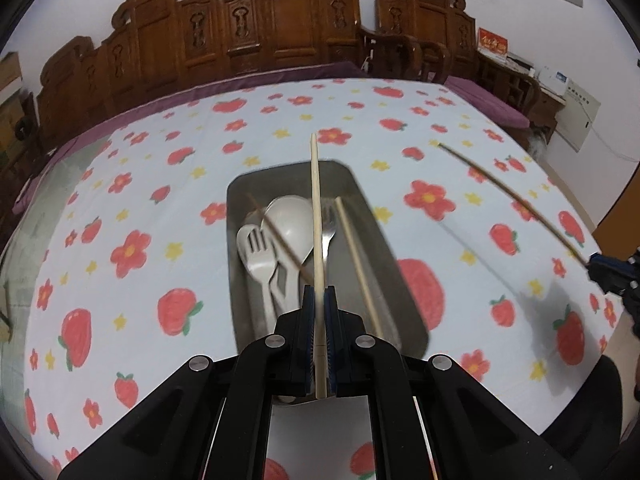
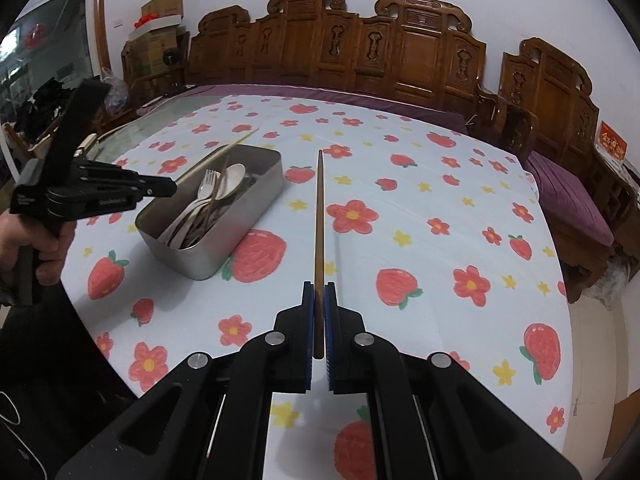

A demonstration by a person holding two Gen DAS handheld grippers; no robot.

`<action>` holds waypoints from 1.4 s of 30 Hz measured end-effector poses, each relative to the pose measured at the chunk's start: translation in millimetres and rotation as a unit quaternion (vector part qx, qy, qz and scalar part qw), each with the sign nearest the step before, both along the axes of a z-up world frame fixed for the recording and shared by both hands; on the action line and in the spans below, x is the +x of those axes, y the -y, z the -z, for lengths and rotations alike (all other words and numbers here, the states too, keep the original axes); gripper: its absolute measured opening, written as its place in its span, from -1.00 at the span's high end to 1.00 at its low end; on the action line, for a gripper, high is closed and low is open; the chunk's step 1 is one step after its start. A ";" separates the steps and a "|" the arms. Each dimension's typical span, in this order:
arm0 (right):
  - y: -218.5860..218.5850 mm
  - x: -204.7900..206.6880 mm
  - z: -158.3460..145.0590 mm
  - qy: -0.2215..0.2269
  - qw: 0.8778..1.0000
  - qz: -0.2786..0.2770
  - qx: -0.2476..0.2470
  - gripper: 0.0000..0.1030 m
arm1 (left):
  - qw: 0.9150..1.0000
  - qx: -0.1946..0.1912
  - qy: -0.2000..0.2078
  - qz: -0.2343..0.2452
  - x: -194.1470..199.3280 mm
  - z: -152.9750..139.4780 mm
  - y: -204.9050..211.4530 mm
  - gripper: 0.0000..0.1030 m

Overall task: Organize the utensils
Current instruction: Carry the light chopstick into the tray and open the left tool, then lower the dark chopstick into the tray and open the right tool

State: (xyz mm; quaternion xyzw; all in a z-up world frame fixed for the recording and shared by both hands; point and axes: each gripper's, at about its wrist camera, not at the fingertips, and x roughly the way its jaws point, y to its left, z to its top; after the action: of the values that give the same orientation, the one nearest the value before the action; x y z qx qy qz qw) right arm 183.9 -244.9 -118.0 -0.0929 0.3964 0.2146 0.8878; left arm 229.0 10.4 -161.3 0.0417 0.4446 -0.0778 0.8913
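Observation:
My left gripper is shut on a pale chopstick that points forward over the metal tin. Inside the tin lie a white spoon, a white fork, a metal fork, a pale chopstick and a brown chopstick. My right gripper is shut on a dark brown chopstick, held above the flowered tablecloth to the right of the tin. That gripper and its chopstick show at the right of the left wrist view. The left gripper hangs over the tin's near-left end.
Carved wooden benches with purple cushions stand behind and to the right of the table. A person's hand holds the left tool. Cardboard boxes are stacked at the back left. Bare glass tabletop shows beyond the cloth's left edge.

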 end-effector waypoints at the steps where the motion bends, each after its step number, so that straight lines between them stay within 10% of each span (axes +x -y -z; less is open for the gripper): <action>1: -1.3 -0.8 0.3 0.000 1.000 -0.001 -0.001 0.89 | 1.000 0.002 -0.003 -0.001 0.5 3.2 -1.6 0.92; 20: -1.8 -1.3 4.0 -0.008 1.000 -0.001 0.004 0.89 | 0.999 0.002 -0.041 -0.006 22.6 31.5 -0.1 0.89; 23: -3.9 -1.4 3.9 -0.009 1.000 -0.002 0.006 0.89 | 0.999 0.001 -0.035 -0.010 20.4 28.4 -1.8 0.35; 42: -86.7 15.1 2.8 -0.031 0.999 -0.019 0.040 0.89 | 0.999 -0.005 0.042 -0.024 -35.2 -37.3 -73.8 -0.10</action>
State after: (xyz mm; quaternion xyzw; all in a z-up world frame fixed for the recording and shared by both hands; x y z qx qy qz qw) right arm 198.9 -158.2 -120.9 -0.0581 0.4134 0.2499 0.8737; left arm 193.8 84.2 -124.0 0.0299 0.4075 -0.0571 0.9109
